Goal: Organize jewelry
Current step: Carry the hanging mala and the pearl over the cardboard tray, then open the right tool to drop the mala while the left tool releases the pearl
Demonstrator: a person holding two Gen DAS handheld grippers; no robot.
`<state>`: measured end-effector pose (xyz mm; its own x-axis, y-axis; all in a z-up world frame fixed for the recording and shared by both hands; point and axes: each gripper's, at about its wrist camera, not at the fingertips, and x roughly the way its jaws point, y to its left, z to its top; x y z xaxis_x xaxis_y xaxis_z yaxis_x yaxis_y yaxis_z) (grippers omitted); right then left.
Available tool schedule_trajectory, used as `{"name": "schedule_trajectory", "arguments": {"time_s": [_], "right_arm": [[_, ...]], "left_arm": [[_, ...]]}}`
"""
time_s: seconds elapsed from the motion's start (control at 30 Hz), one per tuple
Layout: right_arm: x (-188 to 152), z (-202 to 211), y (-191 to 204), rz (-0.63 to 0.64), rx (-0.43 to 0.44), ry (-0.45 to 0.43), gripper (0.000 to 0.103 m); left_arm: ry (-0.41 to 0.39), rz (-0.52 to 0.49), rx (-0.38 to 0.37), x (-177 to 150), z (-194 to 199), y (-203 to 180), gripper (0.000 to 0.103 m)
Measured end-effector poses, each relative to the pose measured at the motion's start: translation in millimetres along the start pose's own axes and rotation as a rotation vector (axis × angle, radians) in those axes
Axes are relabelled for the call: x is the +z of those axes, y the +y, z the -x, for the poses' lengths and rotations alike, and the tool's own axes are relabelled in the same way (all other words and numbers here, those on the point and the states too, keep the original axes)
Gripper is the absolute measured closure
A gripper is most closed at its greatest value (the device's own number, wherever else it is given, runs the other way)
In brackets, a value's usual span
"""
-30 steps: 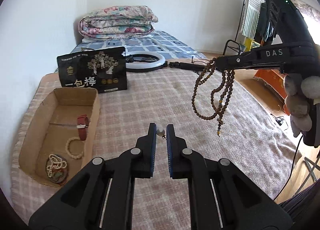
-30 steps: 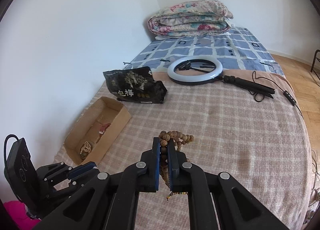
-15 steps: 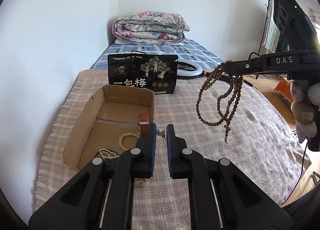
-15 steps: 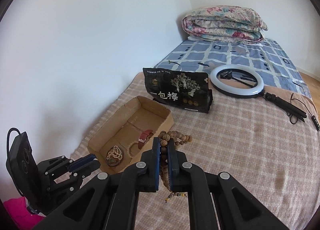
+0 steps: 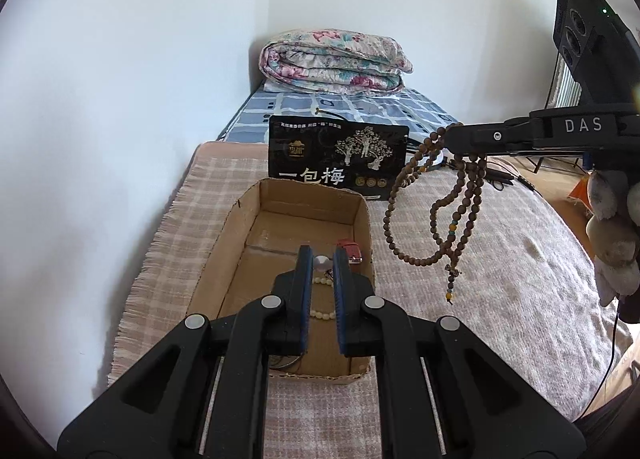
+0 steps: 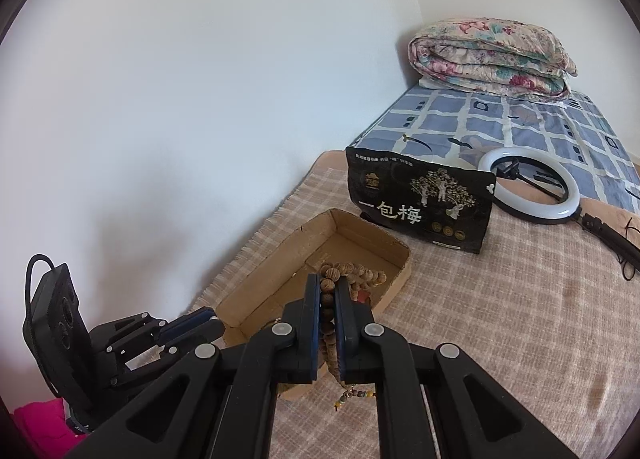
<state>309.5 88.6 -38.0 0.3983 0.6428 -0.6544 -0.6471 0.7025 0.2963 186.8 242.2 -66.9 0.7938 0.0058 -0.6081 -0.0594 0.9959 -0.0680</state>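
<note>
The left gripper is closed tight on a small silver bead over the cardboard box. The right gripper is squeezed shut on a brown wooden bead necklace, which hangs in loops beside the box. A red watch strap and cream beads lie inside the box, on the checked blanket.

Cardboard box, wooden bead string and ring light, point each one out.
Cardboard box (image 5: 362,219), left wrist view, right wall.
Wooden bead string (image 5: 460,215), left wrist view, hanging strands.
Ring light (image 6: 568,205), right wrist view, white ring.
</note>
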Motion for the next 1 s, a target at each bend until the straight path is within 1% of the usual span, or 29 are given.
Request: {"name": "schedule_trajectory", "arguments": {"time_s": [0.23, 0.37, 0.53, 0.7, 0.8, 0.83, 0.87, 0.9, 0.93, 0.97, 1.0], "right_arm": [[13, -24, 13, -0.001, 0.048, -0.007, 0.099], [17, -43, 19, -0.006, 0.078, 0.008, 0.099], [16, -64, 25, 0.002, 0.086, 0.033, 0.099], [15, -79, 19, -0.018, 0.084, 0.048, 0.099], [15, -85, 16, -0.024, 0.070, 0.053, 0.091], [15, -86, 15, -0.027, 0.069, 0.050, 0.083], [15, -86, 14, -0.030, 0.063, 0.047, 0.079], [15, -87, 13, -0.033, 0.053, 0.046, 0.070], [15, -88, 12, -0.036, 0.043, 0.048, 0.065], [15, -88, 11, -0.038, 0.034, 0.050, 0.064], [15, -89, 10, -0.041, 0.021, 0.050, 0.055]], "left_arm": [[0.011, 0.032, 0.018, 2, -9, 17, 0.095], [0.027, 0.045, 0.024, 0, -16, 24, 0.095], [0.042, 0.056, 0.028, -4, -20, 30, 0.095], [0.047, 0.071, 0.034, -3, -23, 35, 0.095], [0.045, 0.073, 0.042, -2, -24, 35, 0.095], [0.045, 0.072, 0.045, -2, -24, 35, 0.095], [0.047, 0.071, 0.050, -2, -24, 35, 0.095], [0.050, 0.071, 0.055, -2, -25, 35, 0.092], [0.052, 0.073, 0.057, -2, -25, 35, 0.077], [0.046, 0.076, 0.057, -2, -24, 36, 0.061], [0.035, 0.076, 0.060, -2, -22, 36, 0.056]]}}
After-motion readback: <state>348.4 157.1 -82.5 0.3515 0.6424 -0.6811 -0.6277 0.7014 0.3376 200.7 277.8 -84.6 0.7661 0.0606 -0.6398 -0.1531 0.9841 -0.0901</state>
